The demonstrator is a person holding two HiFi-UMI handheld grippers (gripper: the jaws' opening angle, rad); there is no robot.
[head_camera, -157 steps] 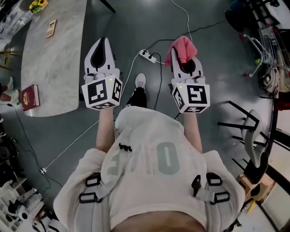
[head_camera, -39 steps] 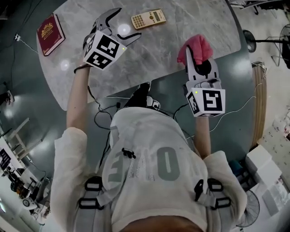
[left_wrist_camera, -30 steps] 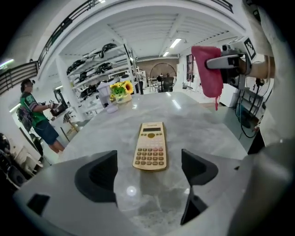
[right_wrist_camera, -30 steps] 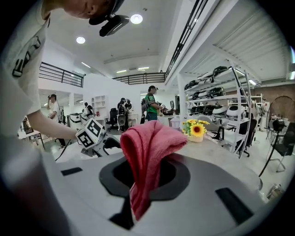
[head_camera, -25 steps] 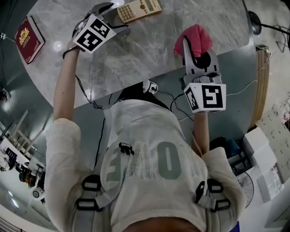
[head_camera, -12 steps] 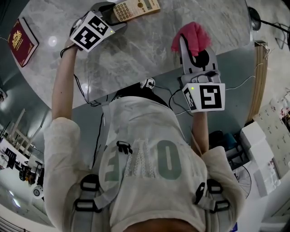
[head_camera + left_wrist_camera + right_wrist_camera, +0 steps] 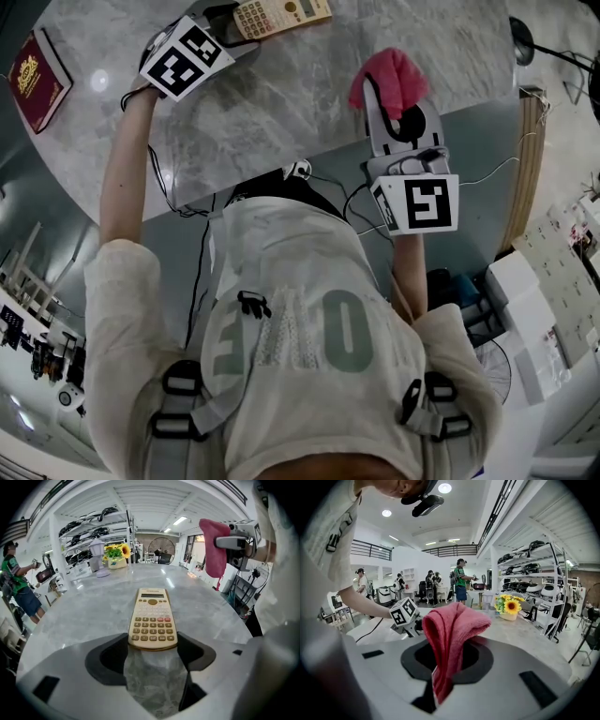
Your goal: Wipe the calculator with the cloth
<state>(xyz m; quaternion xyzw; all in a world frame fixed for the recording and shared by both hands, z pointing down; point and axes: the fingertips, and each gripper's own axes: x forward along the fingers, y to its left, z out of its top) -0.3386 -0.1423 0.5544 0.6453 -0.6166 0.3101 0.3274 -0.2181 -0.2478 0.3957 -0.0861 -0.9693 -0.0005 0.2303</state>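
A beige calculator (image 7: pixel 281 14) (image 7: pixel 152 620) lies flat on the grey marble table (image 7: pixel 281 103), at its far side. My left gripper (image 7: pixel 232 21) (image 7: pixel 153 644) reaches down to it. Its jaws are closing with the calculator's near end between them, and the black pads sit right at its two long sides. My right gripper (image 7: pixel 386 94) (image 7: pixel 443 665) hovers over the table's near edge, shut on a pink cloth (image 7: pixel 394 75) (image 7: pixel 452 625) that bunches up above the jaws. The cloth (image 7: pixel 213 545) also shows at the upper right of the left gripper view.
A red book (image 7: pixel 33 80) lies at the table's left end. A pot of sunflowers (image 7: pixel 117 557) (image 7: pixel 511 606) and a jug (image 7: pixel 96 557) stand at the far end. Cables and a power strip (image 7: pixel 300 173) lie on the floor by the table's near edge. People stand in the background.
I came up to the table and my left gripper reached forward to the calculator. Its jaws have narrowed round the near end. The right gripper keeps hold of the cloth and has barely moved.
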